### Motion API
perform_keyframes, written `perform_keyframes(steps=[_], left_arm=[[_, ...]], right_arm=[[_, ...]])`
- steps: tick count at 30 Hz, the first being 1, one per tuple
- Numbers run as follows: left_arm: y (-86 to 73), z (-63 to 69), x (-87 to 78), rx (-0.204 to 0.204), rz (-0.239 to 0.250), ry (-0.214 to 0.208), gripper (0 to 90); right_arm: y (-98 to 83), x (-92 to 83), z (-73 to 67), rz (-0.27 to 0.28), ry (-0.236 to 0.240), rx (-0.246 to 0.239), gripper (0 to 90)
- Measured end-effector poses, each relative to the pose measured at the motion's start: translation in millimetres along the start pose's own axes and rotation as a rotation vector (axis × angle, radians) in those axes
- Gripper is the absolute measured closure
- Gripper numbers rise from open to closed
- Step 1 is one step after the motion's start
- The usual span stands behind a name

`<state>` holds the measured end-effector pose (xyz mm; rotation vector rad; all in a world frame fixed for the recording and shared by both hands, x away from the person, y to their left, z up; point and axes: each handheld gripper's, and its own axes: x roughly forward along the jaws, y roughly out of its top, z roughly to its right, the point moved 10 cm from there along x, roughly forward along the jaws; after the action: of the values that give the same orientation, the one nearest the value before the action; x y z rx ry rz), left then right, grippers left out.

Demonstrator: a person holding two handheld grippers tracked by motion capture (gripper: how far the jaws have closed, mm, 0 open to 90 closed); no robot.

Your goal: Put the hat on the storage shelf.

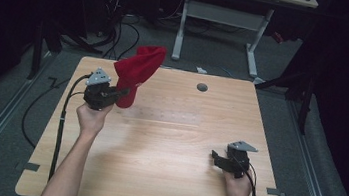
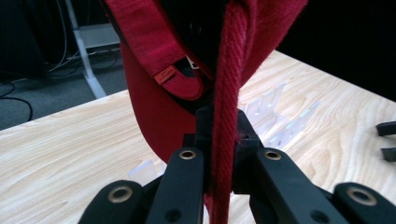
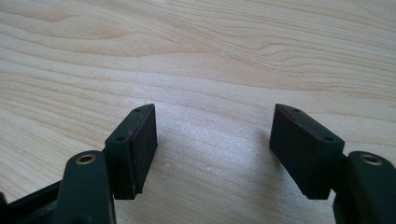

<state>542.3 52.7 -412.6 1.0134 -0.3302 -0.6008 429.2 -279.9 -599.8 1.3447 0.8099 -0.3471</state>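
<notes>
Left tongs point(image 1: 124, 92) clamped tight on the edge of a red cap point(image 1: 138, 71), lifted clear above the far left part of the bench point(image 1: 166, 147). Right tongs point(image 1: 216, 157) spread wide with nothing between them, low over the bench's near right part, well apart from the cap. Past the cap, a round grey hole point(image 1: 202, 87) in the bench top; beyond the bench's far edge, a white desk frame point(image 1: 222, 18) and loose cables point(image 1: 120, 31) on the floor.

Premises appear to be a lab or test room: bare wooden counter point(image 1: 167, 142) on grey carpet point(image 1: 3, 122), loose cables point(image 1: 120, 31), a second desk point(image 1: 223, 13), dark surroundings.
</notes>
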Motion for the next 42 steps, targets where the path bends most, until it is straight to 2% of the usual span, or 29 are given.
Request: perform_keyframes(steps=[14,19,26,32,36,42], left_arm=[[-9.1,-16.4,11.9,0.002,0.008,0.039,85.0],[-10.7,-16.0,11.0,-0.001,0.037,0.038,84.9],[-17.6,-16.6,5.7,-0.014,0.042,0.044,84.7],[-24.6,-17.8,0.0,-0.034,0.034,0.048,84.4],[-28.8,-25.6,-3.3,-0.068,0.032,0.069,84.6],[-42.0,-37.3,-4.7,-0.092,0.011,0.099,84.9]], right_arm=[[0.0,0.0,0.0,0.000,0.000,-0.002,32.1],[0.0,0.0,-0.2,0.000,0.001,-0.002,32.0],[0.0,0.0,-0.1,0.000,0.001,-0.003,31.8],[-0.1,0.0,-0.3,-0.001,0.001,-0.003,31.7],[-0.1,0.0,-0.4,0.000,0.001,-0.002,31.6],[-0.2,0.0,-0.3,-0.001,0.001,-0.004,31.5]])
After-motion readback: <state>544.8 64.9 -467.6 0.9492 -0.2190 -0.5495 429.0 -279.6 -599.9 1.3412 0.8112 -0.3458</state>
